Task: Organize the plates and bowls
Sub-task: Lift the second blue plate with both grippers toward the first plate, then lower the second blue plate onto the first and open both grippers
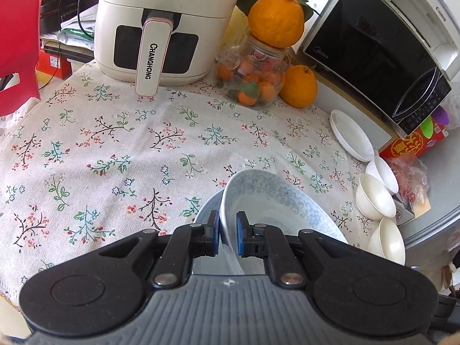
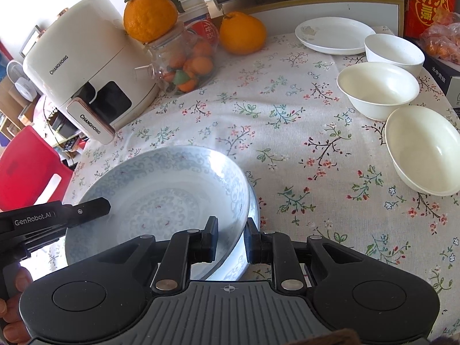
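A blue-patterned deep plate [image 2: 161, 189] sits tilted on top of a second blue-patterned plate [image 2: 253, 215] at the near edge of the floral tablecloth. My left gripper [image 1: 227, 235] is shut on the top plate's rim [image 1: 258, 198]; its finger also shows in the right wrist view [image 2: 86, 208]. My right gripper [image 2: 231, 241] straddles the same plate's rim on the other side, jaws close on it. Three white bowls [image 2: 378, 90] [image 2: 422, 151] [image 2: 394, 50] and a white plate [image 2: 335, 36] stand at the right.
A white air fryer [image 1: 161, 28], a glass jar of small oranges [image 1: 253, 77] with an orange on top, a loose orange [image 1: 299, 86] and a microwave [image 1: 373, 51] line the back. A red chair [image 1: 20, 43] stands left. A red box [image 1: 411, 143] lies right.
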A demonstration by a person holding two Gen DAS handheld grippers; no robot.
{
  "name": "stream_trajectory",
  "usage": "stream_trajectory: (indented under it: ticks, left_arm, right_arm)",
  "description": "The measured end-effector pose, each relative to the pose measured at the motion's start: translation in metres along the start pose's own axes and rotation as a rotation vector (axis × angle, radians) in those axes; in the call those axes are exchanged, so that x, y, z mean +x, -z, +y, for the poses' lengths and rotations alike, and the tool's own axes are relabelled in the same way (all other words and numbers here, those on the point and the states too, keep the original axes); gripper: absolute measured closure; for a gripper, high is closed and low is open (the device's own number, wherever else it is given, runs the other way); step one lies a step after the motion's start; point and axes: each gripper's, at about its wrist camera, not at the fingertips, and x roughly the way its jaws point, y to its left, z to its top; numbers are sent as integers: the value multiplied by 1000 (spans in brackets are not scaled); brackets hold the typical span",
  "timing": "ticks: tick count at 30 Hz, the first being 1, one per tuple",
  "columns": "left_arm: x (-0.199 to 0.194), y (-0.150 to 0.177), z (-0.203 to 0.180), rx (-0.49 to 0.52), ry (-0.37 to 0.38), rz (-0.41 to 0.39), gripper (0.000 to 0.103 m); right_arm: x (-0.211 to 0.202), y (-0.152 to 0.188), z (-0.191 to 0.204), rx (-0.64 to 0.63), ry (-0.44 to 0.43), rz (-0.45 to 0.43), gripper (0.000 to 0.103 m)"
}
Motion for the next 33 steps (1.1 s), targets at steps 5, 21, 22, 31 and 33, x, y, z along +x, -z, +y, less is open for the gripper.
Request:
stream_trajectory:
  ticks: [5, 21, 22, 31, 33]
  left_arm:
    - [1, 3, 0, 15, -8, 6, 93]
    - [13, 12, -2, 55, -74, 45, 93]
    - [15, 12, -2, 54, -78, 50, 93]
    - [21, 19, -7, 111, -134, 54, 91]
    - [21, 20, -11, 131, -145, 49, 90]
  right_arm:
    - [0, 3, 0, -2, 8, -2, 84]
    - [8, 5, 6, -34, 49, 12, 84]
    - [9, 5, 6, -35, 53, 15, 84]
    - [11, 8, 13, -85, 88, 10, 83]
    - [12, 8, 16, -100, 105, 5, 83]
